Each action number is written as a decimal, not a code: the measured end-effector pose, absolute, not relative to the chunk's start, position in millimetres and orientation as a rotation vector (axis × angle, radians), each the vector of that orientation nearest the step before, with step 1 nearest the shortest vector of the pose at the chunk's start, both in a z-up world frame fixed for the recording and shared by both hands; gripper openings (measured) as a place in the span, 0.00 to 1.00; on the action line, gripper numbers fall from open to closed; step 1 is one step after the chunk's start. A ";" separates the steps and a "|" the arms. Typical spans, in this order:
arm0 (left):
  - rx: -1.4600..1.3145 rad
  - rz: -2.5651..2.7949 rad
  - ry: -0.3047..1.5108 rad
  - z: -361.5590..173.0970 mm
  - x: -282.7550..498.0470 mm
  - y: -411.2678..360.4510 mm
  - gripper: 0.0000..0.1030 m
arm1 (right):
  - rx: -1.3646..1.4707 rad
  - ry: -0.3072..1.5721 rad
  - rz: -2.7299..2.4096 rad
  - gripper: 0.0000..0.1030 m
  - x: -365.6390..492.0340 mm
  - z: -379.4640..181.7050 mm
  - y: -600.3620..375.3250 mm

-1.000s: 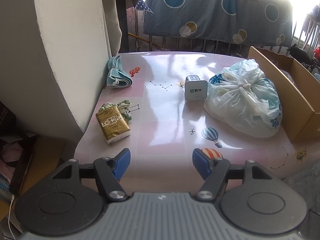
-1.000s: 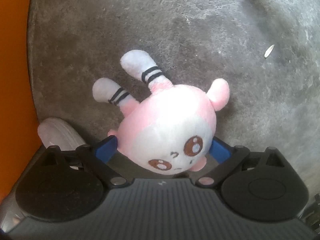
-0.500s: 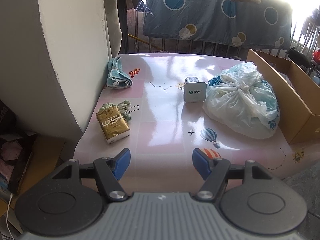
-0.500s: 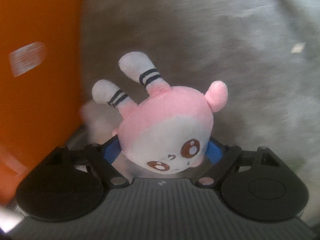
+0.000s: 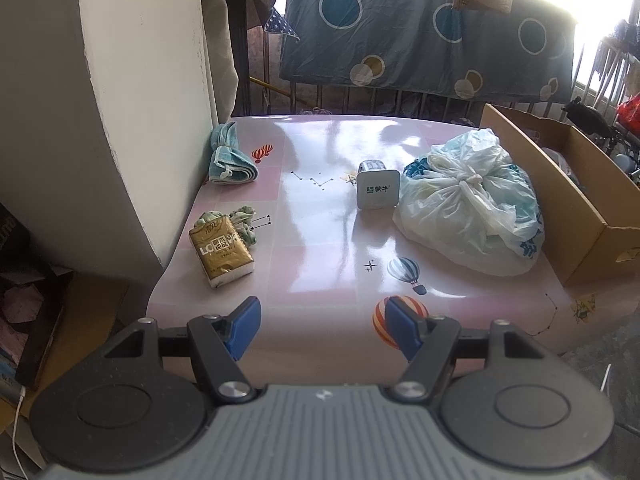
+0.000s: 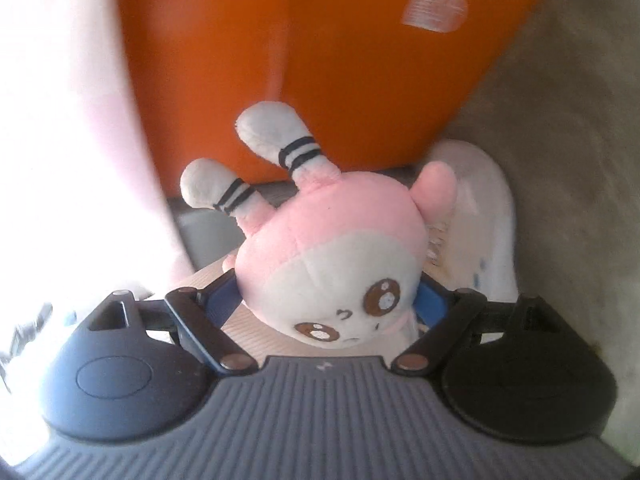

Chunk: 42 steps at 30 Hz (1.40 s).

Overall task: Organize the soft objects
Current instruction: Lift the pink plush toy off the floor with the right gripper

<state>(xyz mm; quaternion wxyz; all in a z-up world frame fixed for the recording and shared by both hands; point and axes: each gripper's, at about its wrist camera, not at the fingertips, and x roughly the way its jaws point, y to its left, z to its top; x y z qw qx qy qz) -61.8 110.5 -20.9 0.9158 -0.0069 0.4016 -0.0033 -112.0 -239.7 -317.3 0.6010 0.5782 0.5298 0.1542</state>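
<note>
My right gripper (image 6: 326, 296) holds a pink and white plush toy (image 6: 332, 240) by its head, face toward the camera and striped legs pointing away. Its blue pads press both sides of the head, and the jaws are opening slightly around it. In the left wrist view my left gripper (image 5: 320, 320) hovers open and empty over the near edge of the pink table (image 5: 312, 248). On that table lie a folded teal towel (image 5: 230, 160), a crumpled green cloth (image 5: 244, 224) and a gold tissue pack (image 5: 222, 250).
A white carton (image 5: 378, 190) and a knotted plastic bag (image 5: 468, 208) sit on the table's right half, with an open cardboard box (image 5: 560, 184) beside it. A white wall bounds the table's left side. Behind the plush stand an orange panel (image 6: 340, 60) and a white shoe (image 6: 476, 216).
My right gripper closed on the plush and lifted it off the grey floor, turning toward the orange panel. The left gripper has stayed almost still.
</note>
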 end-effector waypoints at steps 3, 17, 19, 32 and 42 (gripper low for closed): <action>-0.012 -0.009 0.819 -18.1 -64.7 109.3 0.68 | 1.273 1.206 0.410 0.86 -100.2 -295.5 -229.3; -0.007 -0.013 0.806 -12.3 -66.0 108.0 0.68 | 0.996 1.049 0.613 0.86 -47.2 -177.9 -213.7; -0.007 -0.014 0.804 -11.6 -66.0 108.0 0.68 | 1.000 1.006 0.656 0.86 -40.1 -162.0 -212.9; -0.006 -0.024 0.798 -6.7 -69.4 107.9 0.68 | 0.982 0.793 0.904 0.86 -32.0 -83.3 -191.5; 0.005 -0.049 0.724 28.3 -70.8 92.7 0.68 | 0.941 0.626 0.959 0.86 -13.3 -12.8 -168.8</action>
